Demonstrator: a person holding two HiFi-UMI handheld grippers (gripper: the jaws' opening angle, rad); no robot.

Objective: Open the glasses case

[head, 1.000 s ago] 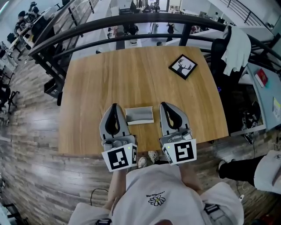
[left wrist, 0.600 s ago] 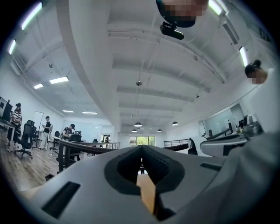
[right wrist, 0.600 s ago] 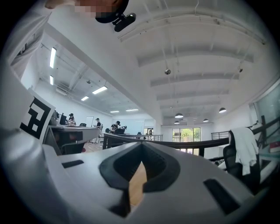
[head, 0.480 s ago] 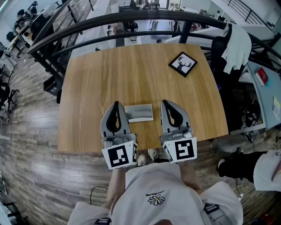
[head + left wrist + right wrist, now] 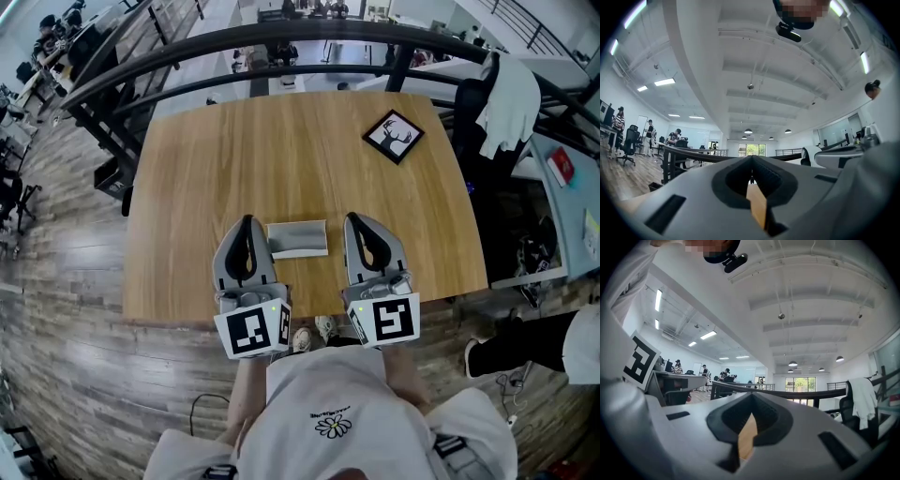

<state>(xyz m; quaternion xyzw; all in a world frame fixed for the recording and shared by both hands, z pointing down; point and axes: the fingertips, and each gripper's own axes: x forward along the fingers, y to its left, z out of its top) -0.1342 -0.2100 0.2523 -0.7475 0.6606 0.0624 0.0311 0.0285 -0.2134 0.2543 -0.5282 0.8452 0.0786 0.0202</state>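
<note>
A grey glasses case [image 5: 298, 238] lies closed on the wooden table [image 5: 300, 159], near its front edge. My left gripper [image 5: 247, 222] rests just left of the case and my right gripper [image 5: 352, 219] just right of it, both pointing away from me. Each is shut with nothing between its jaws. In the left gripper view [image 5: 751, 161] and the right gripper view [image 5: 751, 397] the jaw tips meet and only a strip of table shows through; the case is out of both views.
A black-framed deer picture [image 5: 393, 137] lies at the table's far right. A dark railing [image 5: 281, 47] runs behind the table. A chair with a white garment [image 5: 506, 98] stands at the right, beside another desk.
</note>
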